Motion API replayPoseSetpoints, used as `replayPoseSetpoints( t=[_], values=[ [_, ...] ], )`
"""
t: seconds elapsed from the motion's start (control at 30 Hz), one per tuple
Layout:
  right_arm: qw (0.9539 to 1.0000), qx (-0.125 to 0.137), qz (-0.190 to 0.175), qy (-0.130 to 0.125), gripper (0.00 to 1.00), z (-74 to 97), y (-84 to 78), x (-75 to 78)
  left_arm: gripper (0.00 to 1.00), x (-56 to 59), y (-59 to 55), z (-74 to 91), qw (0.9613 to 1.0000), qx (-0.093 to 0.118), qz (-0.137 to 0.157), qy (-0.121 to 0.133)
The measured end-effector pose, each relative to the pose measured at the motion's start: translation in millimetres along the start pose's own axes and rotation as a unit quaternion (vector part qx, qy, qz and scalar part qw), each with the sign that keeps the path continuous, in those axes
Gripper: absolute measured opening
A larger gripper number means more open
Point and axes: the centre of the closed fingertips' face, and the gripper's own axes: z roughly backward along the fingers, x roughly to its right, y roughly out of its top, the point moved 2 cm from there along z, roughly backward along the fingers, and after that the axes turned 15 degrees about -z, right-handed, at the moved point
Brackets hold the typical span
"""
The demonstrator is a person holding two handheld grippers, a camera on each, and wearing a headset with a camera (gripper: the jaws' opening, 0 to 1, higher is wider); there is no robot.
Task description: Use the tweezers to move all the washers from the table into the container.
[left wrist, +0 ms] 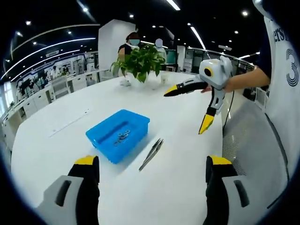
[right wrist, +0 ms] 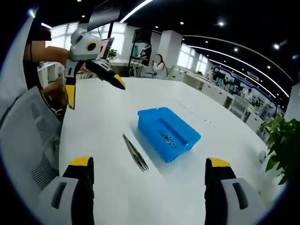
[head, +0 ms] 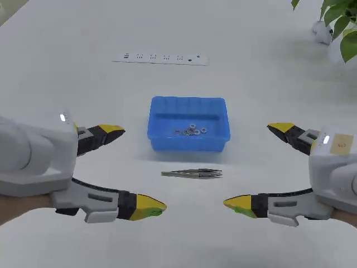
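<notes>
A blue container (head: 188,124) (left wrist: 118,134) (right wrist: 168,131) sits mid-table with several small washers (head: 191,131) (left wrist: 123,136) (right wrist: 167,138) lying inside it. Metal tweezers (head: 192,173) (left wrist: 151,153) (right wrist: 135,152) lie flat on the table just in front of the container. My left gripper (head: 134,167) (left wrist: 152,166) hovers open to the left of the tweezers, holding nothing. Opposite it, my right gripper (head: 251,164) (right wrist: 149,168) stands open and bare on the other side. Each gripper appears in the other's view: the right gripper (left wrist: 191,108) and the left gripper (right wrist: 96,96).
A white power strip (head: 160,58) (left wrist: 69,121) lies beyond the container. A potted plant (head: 337,25) (left wrist: 140,63) (right wrist: 281,140) stands at the table's far right corner. A chair (right wrist: 33,136) and the person's body (left wrist: 281,84) flank the near edge.
</notes>
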Motion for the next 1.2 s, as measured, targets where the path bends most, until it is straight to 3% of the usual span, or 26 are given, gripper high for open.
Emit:
replayPoseSetpoints(
  t=[0.23, 0.43, 0.57, 0.87, 1.2],
  values=[
    [0.9999, 0.011, -0.011, -0.001, 1.0, 7.3, 11.0, 4.6, 1.0, -1.4, 3.0, 7.7, 1.0, -0.004, -0.003, -0.001],
    [0.9999, 0.005, -0.01, -0.005, 1.0, 10.9, 9.0, 8.0, 1.0, -7.1, 0.9, 11.9, 0.9999, -0.007, 0.002, 0.009],
    [0.9994, 0.002, -0.034, 0.009, 1.0, 11.5, 6.0, 3.4, 1.0, -7.3, -1.2, 12.6, 0.9999, -0.013, 0.006, 0.01],
    [0.9996, -0.014, -0.022, 0.003, 1.0, 10.8, 0.1, -0.5, 1.0, 0.0, -4.3, 12.8, 0.9997, -0.025, 0.001, 0.0],
    [0.9997, -0.011, -0.02, 0.004, 1.0, 10.4, 5.8, -0.9, 1.0, -2.8, -5.6, 15.9, 0.9995, -0.03, -0.002, 0.003]
  ],
)
